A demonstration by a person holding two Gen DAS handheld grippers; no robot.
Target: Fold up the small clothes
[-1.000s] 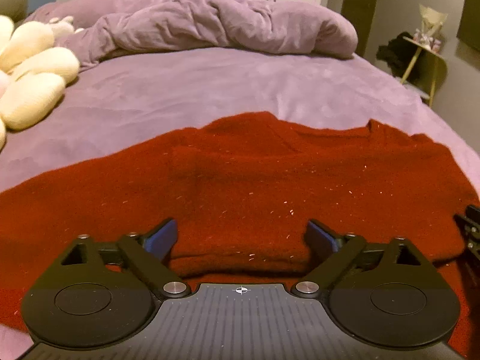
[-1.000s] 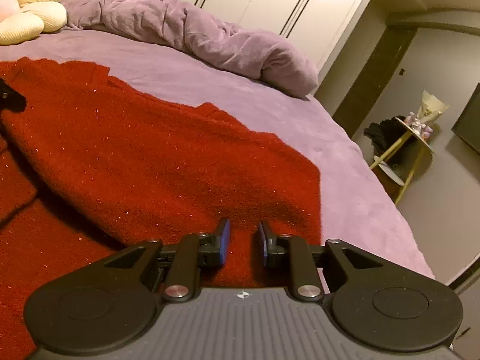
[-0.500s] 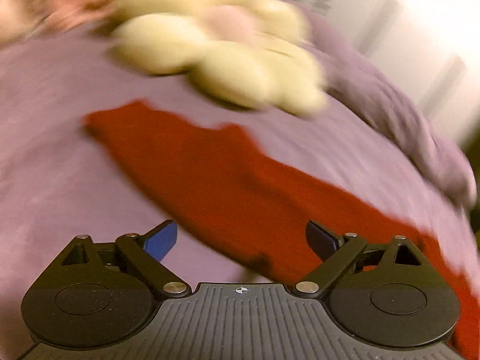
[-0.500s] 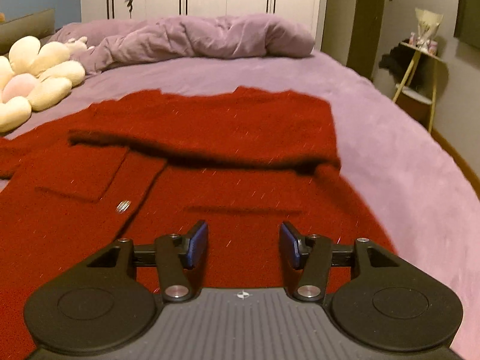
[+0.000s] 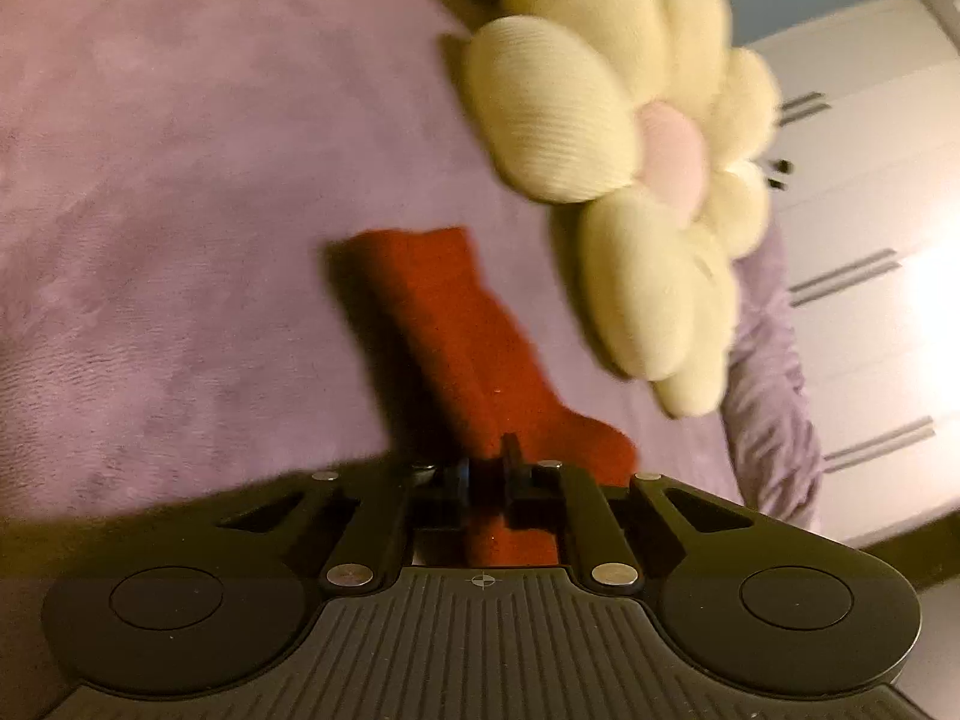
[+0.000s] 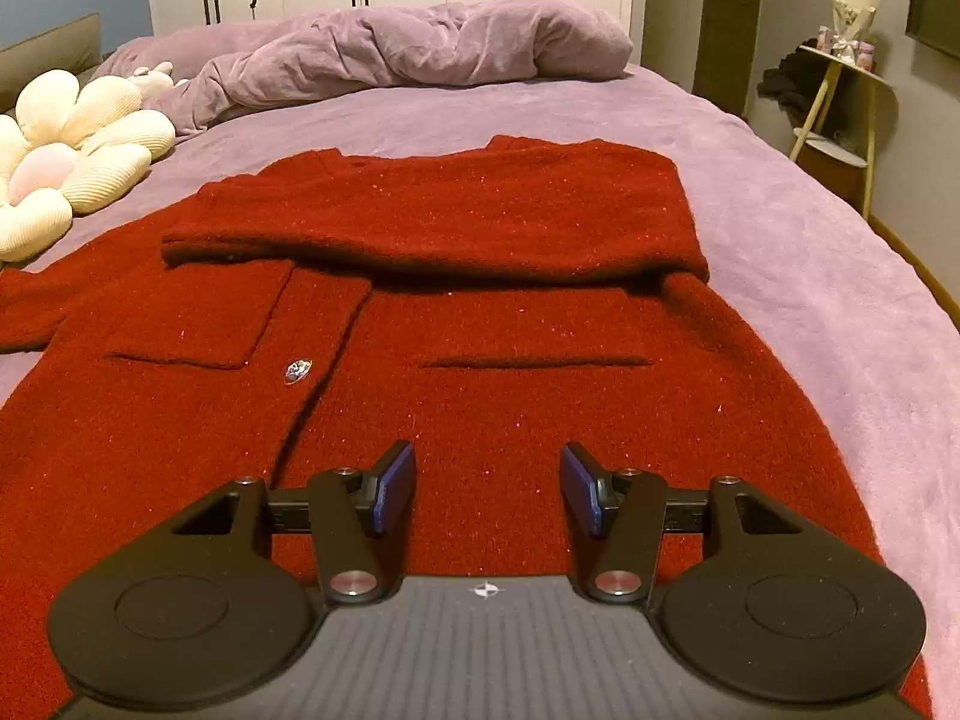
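- My left gripper (image 5: 485, 468) is clamped on the red sleeve (image 5: 444, 324), which runs toward the flower cushion (image 5: 630, 180).
- My right gripper (image 6: 487, 495) hovers with jaws apart and empty over the hem.
- Red knit cardigan (image 6: 480, 360): spread mid-bed (image 6: 840, 276), one sleeve folded across. Looks soft, thick, droopy; best pinched at cuffs and edges.

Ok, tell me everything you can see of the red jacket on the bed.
The red jacket is a fuzzy, woolly-looking knit flecked with glitter, lying front-up on the purple bedspread. One sleeve is folded across the chest; the other sleeve stretches out toward the flower-shaped cushion, and the left gripper is shut on it. It has a patch pocket, a slit pocket and a shiny button. The right gripper hovers open over the hem.
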